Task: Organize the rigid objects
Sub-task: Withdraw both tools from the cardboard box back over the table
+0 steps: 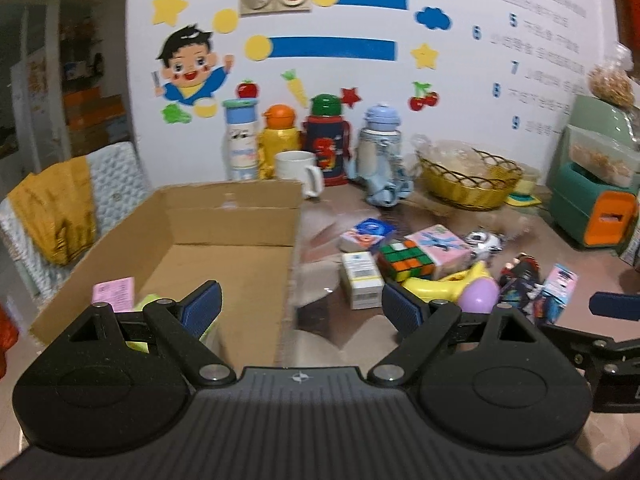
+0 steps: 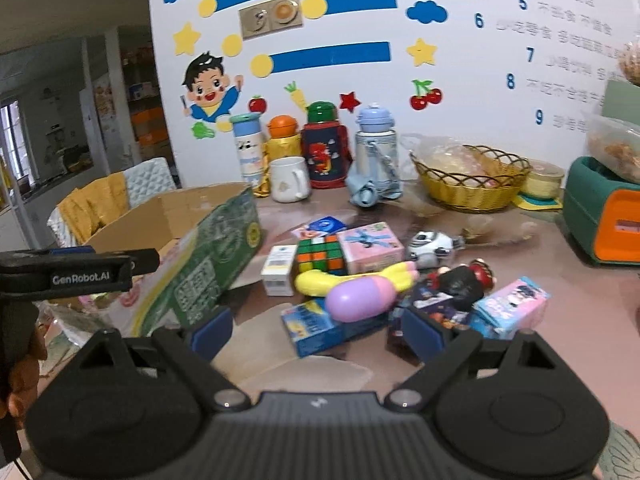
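Right gripper (image 2: 316, 334): jaws wide, nothing between them; poised over the near edge of the toy pile.
Left gripper (image 1: 300, 306): jaws wide and empty, straddling the near right wall of the cardboard box (image 1: 236, 216).
Pile, location: on the desk (image 2: 580, 300) just right of the box, items touching and overlapping.
Blue carton (image 2: 316, 330): nearest to the right jaws, lying flat; likely light, stiff card, dents if squeezed hard; best taken across the short sides.
Purple egg-shaped toy (image 2: 360, 296): rests on the blue carton; smooth, rounded plastic, probably slippery, liable to roll or squirt out of a pinch; grip across the middle.
Yellow toy (image 2: 320, 282): curved, hard-looking, touching the egg; light by the look.
Puzzle cube (image 2: 322, 256): rigid, flat faces, easy square grip.
Pink box (image 2: 370, 246): beside the cube, light card.
Box contents: pink slip and a yellow-green item at the near end; most of the floor bare.
Desk surface: glossy, pinkish, reflective; things likely slide on it.
Room: bottles, white mug (image 2: 288, 180) and wicker basket (image 2: 472, 184) along a decorated wall; padded chair beyond the box.
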Demonstrator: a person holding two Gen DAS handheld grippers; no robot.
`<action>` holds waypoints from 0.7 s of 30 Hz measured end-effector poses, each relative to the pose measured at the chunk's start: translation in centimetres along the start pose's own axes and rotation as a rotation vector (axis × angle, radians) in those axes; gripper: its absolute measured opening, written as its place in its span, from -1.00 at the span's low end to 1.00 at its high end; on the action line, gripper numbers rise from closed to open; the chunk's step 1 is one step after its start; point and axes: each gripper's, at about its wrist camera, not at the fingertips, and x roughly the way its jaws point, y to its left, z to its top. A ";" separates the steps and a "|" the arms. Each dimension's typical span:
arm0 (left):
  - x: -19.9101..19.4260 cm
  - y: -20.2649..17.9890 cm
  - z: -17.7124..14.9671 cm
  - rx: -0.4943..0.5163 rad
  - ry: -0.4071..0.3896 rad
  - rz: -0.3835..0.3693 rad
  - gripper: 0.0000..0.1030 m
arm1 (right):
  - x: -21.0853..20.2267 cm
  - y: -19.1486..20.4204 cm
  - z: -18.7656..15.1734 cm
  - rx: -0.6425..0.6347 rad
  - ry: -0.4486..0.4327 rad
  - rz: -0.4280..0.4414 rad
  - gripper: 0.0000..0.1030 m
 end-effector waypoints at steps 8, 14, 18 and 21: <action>1.1 -3.3 -0.6 0.063 0.016 -0.073 1.00 | -0.2 -2.8 -0.4 0.022 0.015 -0.070 0.79; 2.3 -5.5 -1.4 0.120 0.040 -0.135 1.00 | 0.1 -4.9 -0.6 0.051 0.037 -0.118 0.82; 3.6 -6.8 -2.2 0.154 0.048 -0.165 1.00 | 0.7 -6.2 -0.9 0.096 0.063 -0.122 0.85; 4.9 -7.5 -2.9 0.169 0.056 -0.180 1.00 | 1.3 -7.0 -1.0 0.136 0.083 -0.111 0.86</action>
